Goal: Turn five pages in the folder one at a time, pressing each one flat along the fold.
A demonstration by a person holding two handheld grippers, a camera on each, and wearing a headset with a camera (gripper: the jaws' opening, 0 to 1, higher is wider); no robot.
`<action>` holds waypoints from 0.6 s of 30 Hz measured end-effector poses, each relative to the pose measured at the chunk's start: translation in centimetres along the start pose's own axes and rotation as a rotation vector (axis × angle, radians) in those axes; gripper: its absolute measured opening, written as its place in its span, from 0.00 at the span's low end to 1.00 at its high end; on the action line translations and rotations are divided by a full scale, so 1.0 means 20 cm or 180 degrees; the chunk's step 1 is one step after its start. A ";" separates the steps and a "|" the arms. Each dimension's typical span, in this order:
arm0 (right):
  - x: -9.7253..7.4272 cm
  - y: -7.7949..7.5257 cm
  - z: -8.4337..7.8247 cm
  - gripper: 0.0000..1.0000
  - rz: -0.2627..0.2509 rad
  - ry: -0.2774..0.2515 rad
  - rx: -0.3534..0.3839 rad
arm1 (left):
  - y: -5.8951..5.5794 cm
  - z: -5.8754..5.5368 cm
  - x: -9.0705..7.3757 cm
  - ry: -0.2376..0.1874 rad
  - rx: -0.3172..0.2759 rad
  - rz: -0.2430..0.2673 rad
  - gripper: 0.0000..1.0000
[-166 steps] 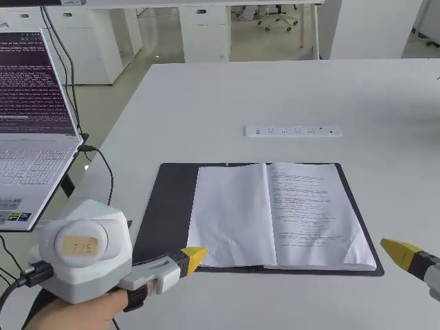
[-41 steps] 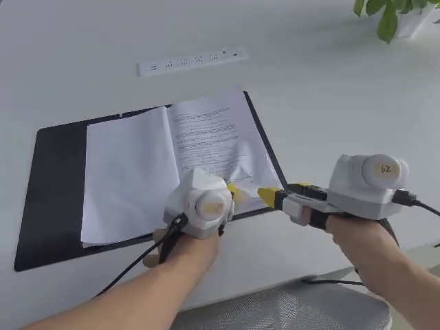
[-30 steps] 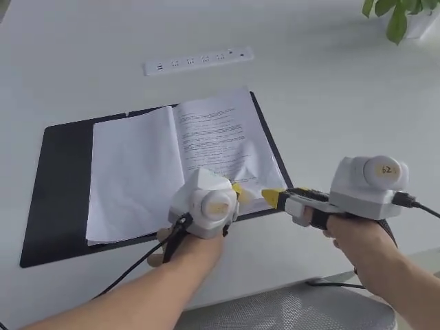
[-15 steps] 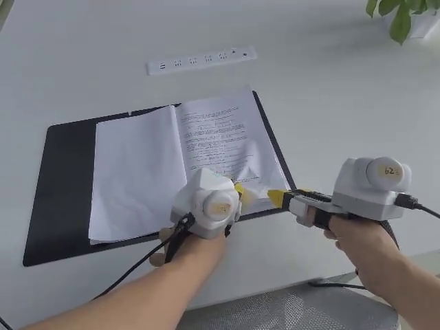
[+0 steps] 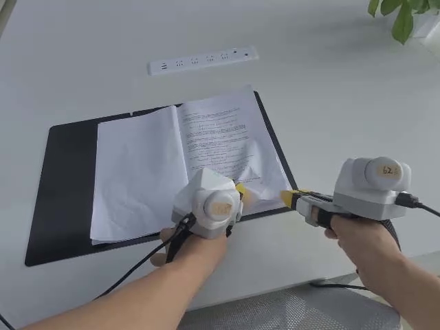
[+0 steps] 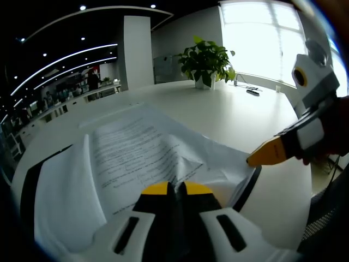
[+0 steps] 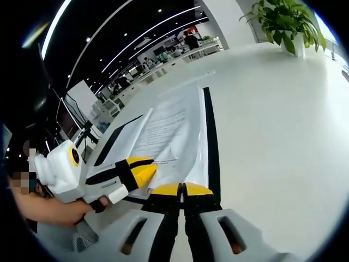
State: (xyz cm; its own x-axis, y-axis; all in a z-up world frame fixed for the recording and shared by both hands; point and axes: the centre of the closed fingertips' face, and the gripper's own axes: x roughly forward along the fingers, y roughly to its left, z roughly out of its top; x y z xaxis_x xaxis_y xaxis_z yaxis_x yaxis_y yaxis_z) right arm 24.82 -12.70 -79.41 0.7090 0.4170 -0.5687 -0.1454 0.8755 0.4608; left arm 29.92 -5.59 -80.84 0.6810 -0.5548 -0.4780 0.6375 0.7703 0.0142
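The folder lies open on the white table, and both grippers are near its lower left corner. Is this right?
Not quite. The folder lies open on the white table, but the head view shows the left gripper and the right gripper near its lower right corner, not the left.

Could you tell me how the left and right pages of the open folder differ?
The left page is blank; the right page carries printed text. The left page lies fairly flat; the right page buckles upward near its lower corner, by the left claw. Both are white sheets in the black folder.
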 end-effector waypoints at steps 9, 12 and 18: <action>-0.01 0.01 0.02 0.00 0.0020 -0.0038 0.0012 | 0.00 0.01 0.00 0.0002 -0.0118 -0.0023 0.07; -0.02 0.03 0.04 0.00 0.0048 -0.0078 0.0002 | 0.00 0.01 -0.01 0.0031 -0.0150 -0.0091 0.09; -0.02 0.05 0.07 0.00 0.0089 -0.0139 0.0004 | 0.02 -0.01 -0.04 0.0166 -0.0179 -0.0167 0.05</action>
State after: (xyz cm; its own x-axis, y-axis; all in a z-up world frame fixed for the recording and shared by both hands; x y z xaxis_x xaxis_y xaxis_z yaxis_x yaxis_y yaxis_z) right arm 25.25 -12.29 -77.72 0.7342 0.4302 -0.5252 -0.1647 0.8633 0.4770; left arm 29.53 -4.76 -80.53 0.6266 -0.5787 -0.5220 0.6496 0.7579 -0.0605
